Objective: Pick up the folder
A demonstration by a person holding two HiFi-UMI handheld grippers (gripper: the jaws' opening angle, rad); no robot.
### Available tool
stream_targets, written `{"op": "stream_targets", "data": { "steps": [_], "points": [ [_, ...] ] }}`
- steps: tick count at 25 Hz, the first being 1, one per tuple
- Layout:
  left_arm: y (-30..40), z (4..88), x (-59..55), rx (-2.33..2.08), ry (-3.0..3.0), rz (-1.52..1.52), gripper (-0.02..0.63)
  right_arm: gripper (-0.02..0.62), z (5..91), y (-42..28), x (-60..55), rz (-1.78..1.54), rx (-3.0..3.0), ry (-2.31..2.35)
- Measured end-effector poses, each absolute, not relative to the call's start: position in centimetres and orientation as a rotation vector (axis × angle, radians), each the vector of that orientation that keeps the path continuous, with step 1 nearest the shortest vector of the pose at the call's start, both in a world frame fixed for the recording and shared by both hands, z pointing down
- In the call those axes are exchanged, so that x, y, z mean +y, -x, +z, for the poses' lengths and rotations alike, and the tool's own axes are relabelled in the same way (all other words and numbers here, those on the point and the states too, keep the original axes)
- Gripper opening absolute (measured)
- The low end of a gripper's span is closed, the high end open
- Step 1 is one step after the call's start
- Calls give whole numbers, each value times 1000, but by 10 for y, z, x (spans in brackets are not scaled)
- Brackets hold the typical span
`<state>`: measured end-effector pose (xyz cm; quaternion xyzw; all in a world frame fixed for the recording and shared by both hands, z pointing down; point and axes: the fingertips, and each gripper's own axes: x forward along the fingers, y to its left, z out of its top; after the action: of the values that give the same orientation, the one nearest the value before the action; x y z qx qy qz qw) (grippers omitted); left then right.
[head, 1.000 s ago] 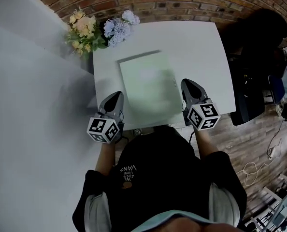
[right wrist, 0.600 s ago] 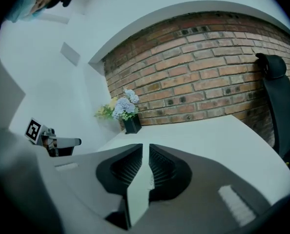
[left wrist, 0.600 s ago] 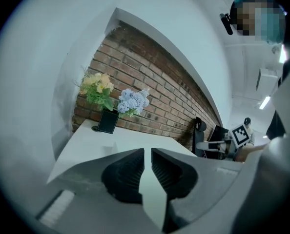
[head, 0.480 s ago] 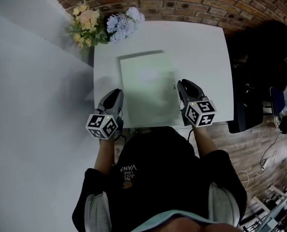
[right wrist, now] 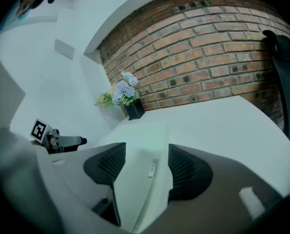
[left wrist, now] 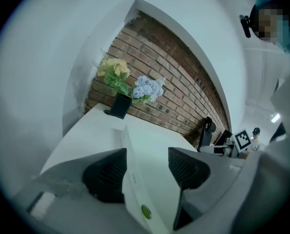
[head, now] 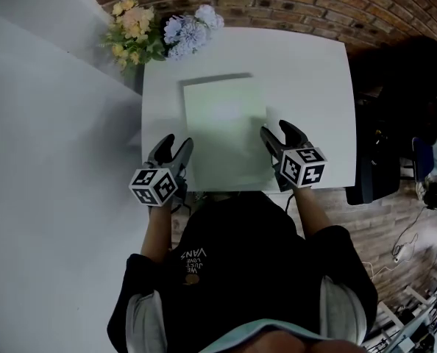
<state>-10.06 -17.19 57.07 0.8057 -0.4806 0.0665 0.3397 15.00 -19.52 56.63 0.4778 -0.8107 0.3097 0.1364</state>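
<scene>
A pale green folder (head: 224,127) lies flat on the white tabletop (head: 307,79), a little toward the near edge, where the person (head: 240,271) stands. The left tongs (head: 172,148) are at the folder's left side and the right tongs (head: 279,133) are at its right side, both low and close to the near corners.

The jaws of the left tongs have just been opening and now stand well apart. The left edge of the folder runs between them, but the ribbed pads do not press on it.

The right tongs have also just been opening. Their jaws are apart in the same way, the folder's right edge lies between them, and nothing is gripped.

At the far left corner of the tabletop stand yellow and blue flowers (head: 163,35), in front of a brick wall (head: 292,6).
</scene>
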Motion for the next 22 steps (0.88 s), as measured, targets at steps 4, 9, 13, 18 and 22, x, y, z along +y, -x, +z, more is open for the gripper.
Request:
{"op": "stream_targets", "data": {
  "steps": [4,9,13,18,22],
  "points": [
    [96,581,-170,-1210,-2062,191,295,307,578,-146,-193,946,-2324,-1336],
    [90,593,-169,-1163,-2023,225,326,344,590,-140,-191,1010,-2298,-1276],
    [86,603,-168,-1130,-1982,253,364,367,599,-135,-191,1072,-2282,-1235],
    [77,615,-163,-1080,-1937,276,393,391,613,-132,-187,1135,-2245,-1165],
    [69,623,-161,-1044,-1918,286,394,399,622,-133,-185,1173,-2227,-1127]
  ]
}}
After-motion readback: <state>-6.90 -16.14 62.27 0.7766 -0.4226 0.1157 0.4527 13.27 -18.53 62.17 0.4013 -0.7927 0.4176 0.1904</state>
